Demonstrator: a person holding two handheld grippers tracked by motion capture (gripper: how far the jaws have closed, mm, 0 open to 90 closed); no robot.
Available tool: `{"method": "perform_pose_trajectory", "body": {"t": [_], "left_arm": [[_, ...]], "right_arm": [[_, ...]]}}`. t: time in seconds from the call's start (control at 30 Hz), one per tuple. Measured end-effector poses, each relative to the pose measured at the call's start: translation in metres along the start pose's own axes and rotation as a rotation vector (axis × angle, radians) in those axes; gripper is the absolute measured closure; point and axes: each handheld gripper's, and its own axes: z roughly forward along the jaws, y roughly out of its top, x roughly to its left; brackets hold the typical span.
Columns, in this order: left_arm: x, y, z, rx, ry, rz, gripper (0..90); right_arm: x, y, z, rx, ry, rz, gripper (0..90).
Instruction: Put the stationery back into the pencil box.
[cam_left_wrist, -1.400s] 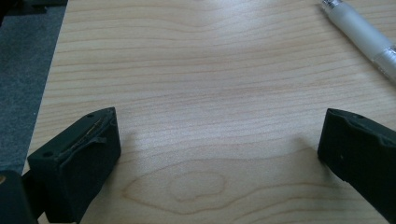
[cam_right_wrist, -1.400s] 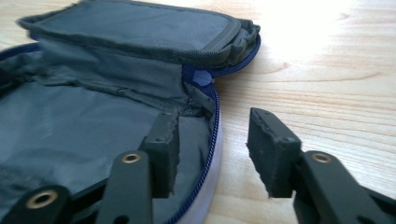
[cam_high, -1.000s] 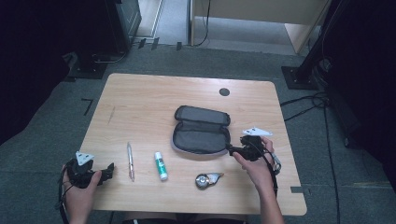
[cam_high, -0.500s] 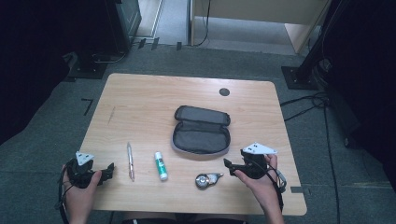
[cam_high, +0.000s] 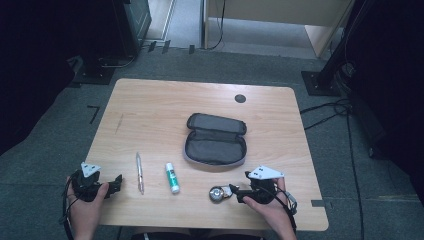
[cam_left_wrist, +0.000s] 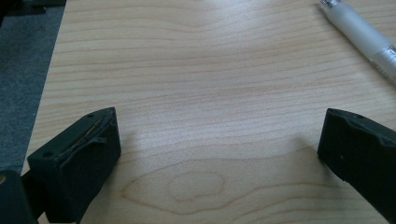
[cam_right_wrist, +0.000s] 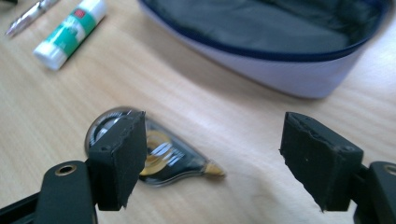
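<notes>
Correction tape (cam_right_wrist: 154, 156) lies just ahead of right gripper (cam_right_wrist: 212, 154) — seemingly untouched.

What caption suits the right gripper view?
Open right gripper nears a correction tape dispenser beside an open pencil case.

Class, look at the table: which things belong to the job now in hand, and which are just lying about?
In hand: right gripper, jaws open; clear teardrop-shaped correction tape dispenser; open grey fabric pencil case.
Lying about: white and green glue stick; silver pen; left gripper, open.

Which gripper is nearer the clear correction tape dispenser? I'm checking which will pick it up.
Right. The right gripper is just beside the clear correction tape dispenser; the left gripper rests far across the table, beyond the pen.
</notes>
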Motion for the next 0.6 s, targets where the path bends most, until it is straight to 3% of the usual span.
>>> {"method": "perform_pose_trajectory", "body": {"t": [0.27,0.5,0.6], "left_arm": [[0.0,0.0,0.0,-0.001,-0.001,-0.001,0.0],[0.0,0.0,0.0,0.0,-0.001,-0.001,0.0],[0.0,0.0,0.0,0.0,-0.001,-0.001,0.0]], "right_arm": [[0.011,-0.002,0.008,0.007,0.037,-0.053,22.7],[0.02,-0.003,0.022,0.031,0.097,-0.107,22.5],[0.026,-0.005,0.029,0.05,0.125,-0.154,21.9]]}}
